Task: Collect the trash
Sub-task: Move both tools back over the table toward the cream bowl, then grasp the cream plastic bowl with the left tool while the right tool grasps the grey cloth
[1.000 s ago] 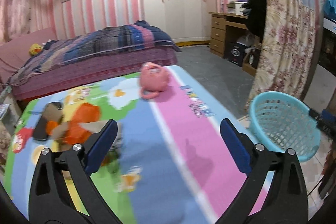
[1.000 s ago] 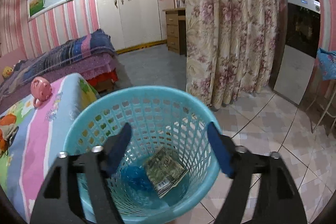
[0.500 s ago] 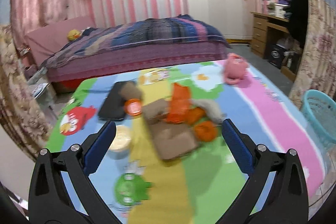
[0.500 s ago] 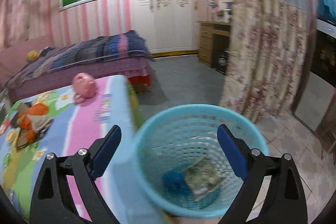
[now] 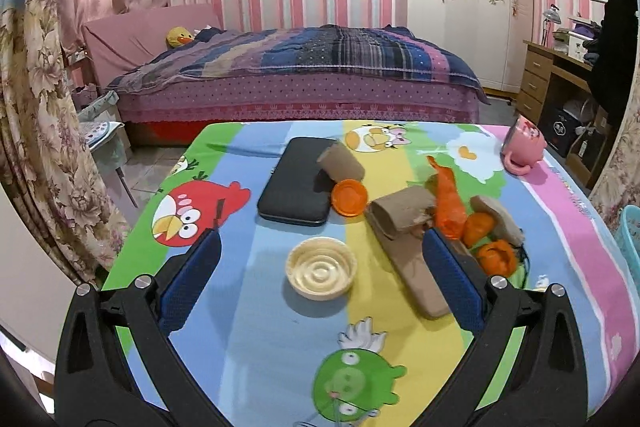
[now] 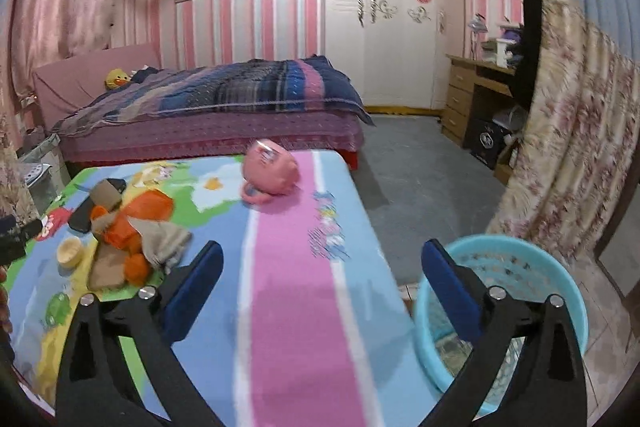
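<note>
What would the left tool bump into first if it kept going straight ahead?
Probably the cream-coloured round lid. It lies on the table right between the open left tool's two fingers, nearer than the black case. Depth is hard to judge.

Even indoor lighting, strong fisheye distortion, dark vignette in all corners.
Left wrist view is sharp; soft shadows sit under the cream bowl [image 5: 321, 269]. Right wrist view shows motion blur on the curtain [image 6: 576, 163] and blue basket [image 6: 520, 267].
</note>
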A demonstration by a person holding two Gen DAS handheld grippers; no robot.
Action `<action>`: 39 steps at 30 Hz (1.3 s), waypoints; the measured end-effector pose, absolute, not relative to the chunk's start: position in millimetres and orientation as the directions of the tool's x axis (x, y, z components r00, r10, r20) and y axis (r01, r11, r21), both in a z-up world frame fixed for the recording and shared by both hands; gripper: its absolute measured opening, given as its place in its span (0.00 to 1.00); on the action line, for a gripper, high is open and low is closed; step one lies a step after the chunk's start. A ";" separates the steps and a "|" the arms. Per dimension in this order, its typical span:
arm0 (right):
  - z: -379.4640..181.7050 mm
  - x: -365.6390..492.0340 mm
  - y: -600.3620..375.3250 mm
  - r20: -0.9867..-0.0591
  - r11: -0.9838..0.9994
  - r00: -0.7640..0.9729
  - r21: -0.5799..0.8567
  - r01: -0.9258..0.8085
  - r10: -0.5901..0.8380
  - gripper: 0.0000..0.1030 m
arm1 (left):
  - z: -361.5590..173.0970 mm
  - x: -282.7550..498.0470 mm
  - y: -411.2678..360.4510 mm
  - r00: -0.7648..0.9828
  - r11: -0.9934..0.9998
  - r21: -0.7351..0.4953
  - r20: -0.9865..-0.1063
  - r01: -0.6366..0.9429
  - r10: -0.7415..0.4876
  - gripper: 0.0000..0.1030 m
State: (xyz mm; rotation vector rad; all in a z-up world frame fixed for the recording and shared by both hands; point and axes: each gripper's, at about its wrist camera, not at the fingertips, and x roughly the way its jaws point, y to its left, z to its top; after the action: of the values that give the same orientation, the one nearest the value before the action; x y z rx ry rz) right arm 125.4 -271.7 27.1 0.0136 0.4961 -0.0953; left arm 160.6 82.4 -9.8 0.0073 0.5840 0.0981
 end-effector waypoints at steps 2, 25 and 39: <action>30.5 136.5 -258.0 -0.476 0.997 0.876 -0.016 0.079 -0.077 0.95 | -13.2 162.5 87.8 0.829 0.995 0.039 -0.551 -0.088 0.095 0.94; -43.3 217.1 -207.4 -0.611 0.999 0.792 -0.023 -0.045 0.021 0.96 | -90.1 221.8 107.9 0.651 0.994 -0.064 -0.759 -0.092 0.012 0.94; -54.5 219.8 -195.6 -0.663 0.997 0.745 0.038 -0.068 0.076 0.96 | -91.5 231.4 105.0 0.643 0.993 -0.061 -0.765 -0.101 0.018 0.68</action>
State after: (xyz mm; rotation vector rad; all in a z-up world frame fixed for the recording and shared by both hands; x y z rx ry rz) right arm 219.8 -195.6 -54.5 0.0117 0.7267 0.0785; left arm 231.4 105.0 -91.5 -0.1019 0.8695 0.0683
